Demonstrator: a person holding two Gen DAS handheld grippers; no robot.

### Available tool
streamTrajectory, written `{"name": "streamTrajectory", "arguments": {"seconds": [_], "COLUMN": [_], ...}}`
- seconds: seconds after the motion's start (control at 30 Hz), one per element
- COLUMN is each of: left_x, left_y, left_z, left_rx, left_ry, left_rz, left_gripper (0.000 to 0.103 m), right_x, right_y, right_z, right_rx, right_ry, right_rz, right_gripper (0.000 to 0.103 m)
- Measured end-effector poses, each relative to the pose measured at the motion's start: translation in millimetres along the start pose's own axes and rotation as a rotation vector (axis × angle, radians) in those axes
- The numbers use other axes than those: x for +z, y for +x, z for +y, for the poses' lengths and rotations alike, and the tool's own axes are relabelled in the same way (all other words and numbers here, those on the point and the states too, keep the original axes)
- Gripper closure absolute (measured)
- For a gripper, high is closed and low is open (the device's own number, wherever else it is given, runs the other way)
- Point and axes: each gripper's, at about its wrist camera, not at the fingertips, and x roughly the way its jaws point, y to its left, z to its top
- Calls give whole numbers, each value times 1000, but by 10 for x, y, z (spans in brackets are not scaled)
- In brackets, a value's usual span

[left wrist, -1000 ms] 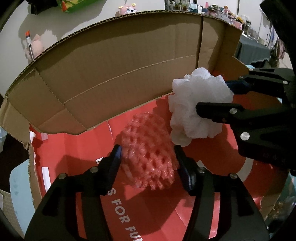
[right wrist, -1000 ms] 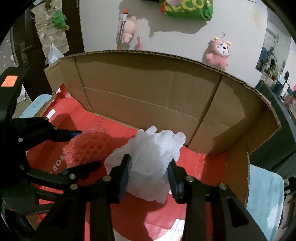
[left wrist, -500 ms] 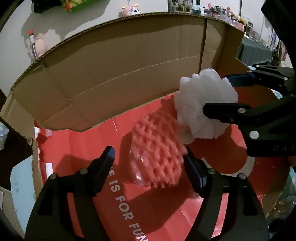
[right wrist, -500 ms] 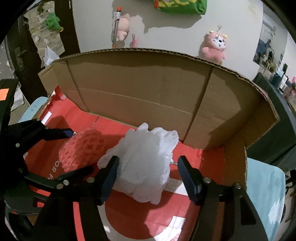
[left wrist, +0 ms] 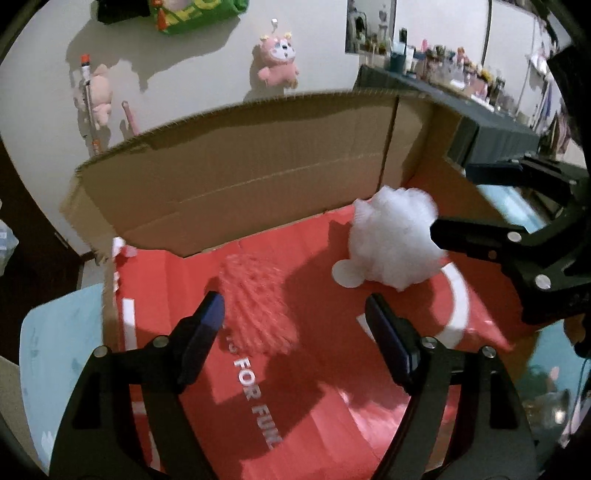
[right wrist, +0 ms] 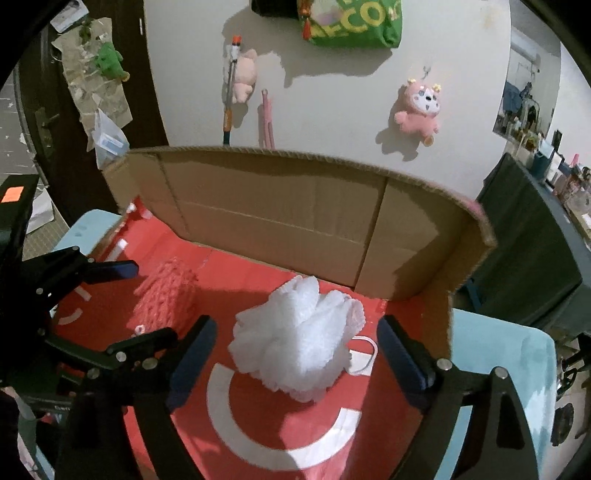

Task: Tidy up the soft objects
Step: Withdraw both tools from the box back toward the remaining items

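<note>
- My left gripper (left wrist: 295,314) sits nearest, its jaws spreading wider; the pink foam net (left wrist: 255,302) lies on the box floor between them, close by the left finger, and I see no pad pressing on it.
- My right gripper (right wrist: 295,339) is also opening, jaws well apart, with the white mesh puff (right wrist: 299,332) resting between them, clear of both pads.
- Both soft things lie on the red printed floor (right wrist: 258,424) of the cardboard box (left wrist: 229,192), the pink net to the left of the white puff, apart from each other.
- A thin white loop (right wrist: 365,354) trails from the puff onto the red floor.
- Behind them stands the brown back wall of the box, with a side flap on the right.
- Beyond the box, on the pale wall, I see a pink plush toy (right wrist: 419,110) hanging and a green bag (right wrist: 354,22) higher up.
</note>
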Motion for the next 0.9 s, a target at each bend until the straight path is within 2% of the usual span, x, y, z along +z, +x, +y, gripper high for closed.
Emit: {"name": "streamTrajectory", "arguments": {"seconds": [0.07,0.13,0.2,0.33,0.4,0.57,0.9], "left_x": [-98,-138,-159,-257,-343,-616,-1178], "left_y": [-193,-361,-573,-945,-1136,-1554,-2081], "left_z": [-11,-87,-165,-278,-353,-526,-802], "left_rx": [-11,-16,-23,-19,-14,-24,-40], "left_ry": [-13,-16,-20,-21,-21,-21,-44], "left_rz": [-28,-66,-112,-190,-235,-339,-454], "left_gripper": [23,16,11,9,5,4,2], "right_x": [-23,-58,-107,-215,-305,-564,-1242], "right_y": [-168,-358,-579,-989,-1237,-1732,-2441], "right_z": [43,85,117,186,236,324,588], "right_rx": [0,4,5,16,-10,-39,-31], "right_ry": [-4,-7,-5,9,-3,-11,-4], "right_rz": [-24,-55,-94,-165,-211,-299,-448], "right_gripper": [8,3,2,0,0,0,0]}}
